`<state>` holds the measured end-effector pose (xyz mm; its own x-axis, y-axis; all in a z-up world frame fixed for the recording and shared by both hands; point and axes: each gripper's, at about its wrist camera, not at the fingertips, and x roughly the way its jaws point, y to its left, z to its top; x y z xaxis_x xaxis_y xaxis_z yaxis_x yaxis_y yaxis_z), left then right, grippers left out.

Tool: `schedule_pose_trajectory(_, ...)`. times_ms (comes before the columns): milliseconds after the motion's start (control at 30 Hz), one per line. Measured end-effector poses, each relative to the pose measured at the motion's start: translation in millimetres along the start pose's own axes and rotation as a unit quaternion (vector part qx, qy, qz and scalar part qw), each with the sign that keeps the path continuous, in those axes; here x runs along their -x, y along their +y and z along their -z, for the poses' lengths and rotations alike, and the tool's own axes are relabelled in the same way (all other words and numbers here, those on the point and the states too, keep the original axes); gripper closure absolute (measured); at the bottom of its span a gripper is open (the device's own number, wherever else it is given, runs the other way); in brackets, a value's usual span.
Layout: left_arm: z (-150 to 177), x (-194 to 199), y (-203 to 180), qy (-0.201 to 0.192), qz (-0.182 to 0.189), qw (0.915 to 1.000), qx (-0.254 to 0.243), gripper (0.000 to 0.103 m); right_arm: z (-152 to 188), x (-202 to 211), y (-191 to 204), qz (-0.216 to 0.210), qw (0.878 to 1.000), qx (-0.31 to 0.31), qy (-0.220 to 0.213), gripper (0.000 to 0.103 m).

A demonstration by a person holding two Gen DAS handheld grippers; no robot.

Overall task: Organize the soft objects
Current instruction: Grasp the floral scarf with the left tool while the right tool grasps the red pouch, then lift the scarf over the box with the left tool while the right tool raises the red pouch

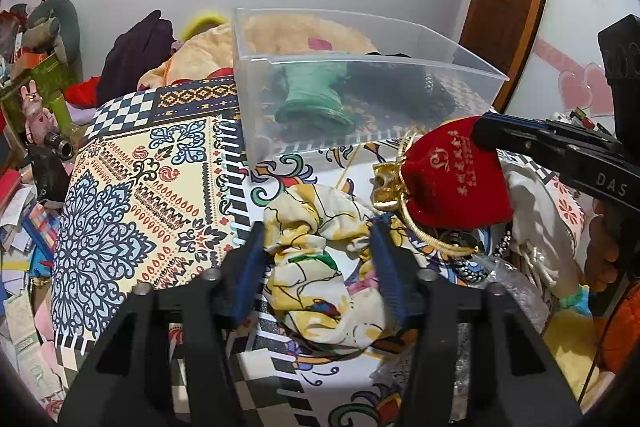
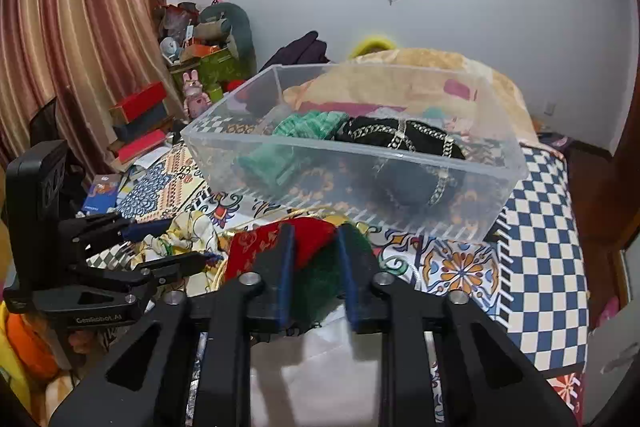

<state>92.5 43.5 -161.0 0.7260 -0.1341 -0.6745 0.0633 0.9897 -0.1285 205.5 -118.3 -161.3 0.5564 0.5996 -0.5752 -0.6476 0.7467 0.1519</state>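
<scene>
Fingers on right gripper (image 2: 314, 259) clamped narrow on red velvet pouch (image 1: 452, 175), pouch lifted off the bedspread (image 1: 132, 195), gold drawstring (image 1: 416, 227) dangling below. Also some green fabric between same fingers in right wrist view, can't tell if separate item or pouch lining. Left gripper (image 1: 318, 259) fingers wide apart, straddling crumpled yellow floral cloth (image 1: 324, 267) lying flat on bedspread; pads either side, contact w/ cloth unclear, not closed on it.

Clear plastic bin (image 1: 360, 63) straight ahead of both grippers, open top, near wall facing pouch. Already holds green knit item (image 1: 312, 99) + black bag w/ chain (image 2: 400, 143).

Key relation: pouch sits just in front of and below bin's near rim, so prob. needs up-and-over fwd move, then release. Right hand nearer to bin and already loaded → likely goes first. Floral cloth's long axis runs roughly along left fingers' direction, so closing across it should bunch it OK. Risk: drawstring snagging on rim.
</scene>
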Motion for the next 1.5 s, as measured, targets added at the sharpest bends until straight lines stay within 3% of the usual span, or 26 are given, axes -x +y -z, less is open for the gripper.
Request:
schedule_pose_trajectory(100, 1, 0, -1, -0.001, 0.005, 1.0, 0.0, 0.075, -2, 4, -1, -0.001, 1.0, -0.002, -0.012, 0.093)
schedule_pose_trajectory(200, 1, 3, -2, -0.008, 0.002, 1.0, -0.002, 0.082, -5, 13, -1, 0.001, 1.0, 0.0, -0.031, 0.096)
schedule_pose_trajectory(533, -3, 24, -6, -0.036, -0.008, 0.9992, -0.013, 0.085, -10, 27, -8, 0.045, 0.997, 0.005, -0.055, 0.096)
schedule_pose_trajectory(867, -11, 39, -6, -0.056, -0.012, 0.9983, -0.006, 0.085, -18, 52, -10, 0.057, 0.993, 0.0, -0.1, 0.096)
schedule_pose_trajectory(1133, -16, 48, -7, -0.069, -0.005, 0.9976, -0.003, 0.085, -11, 27, 16, 0.023, 0.997, 0.026, -0.072, 0.096)
schedule_pose_trajectory(1500, -46, 70, -6, -0.105, 0.001, 0.9945, 0.001, 0.085, -49, 65, 3, 0.021, 0.99, 0.013, -0.135, 0.096)
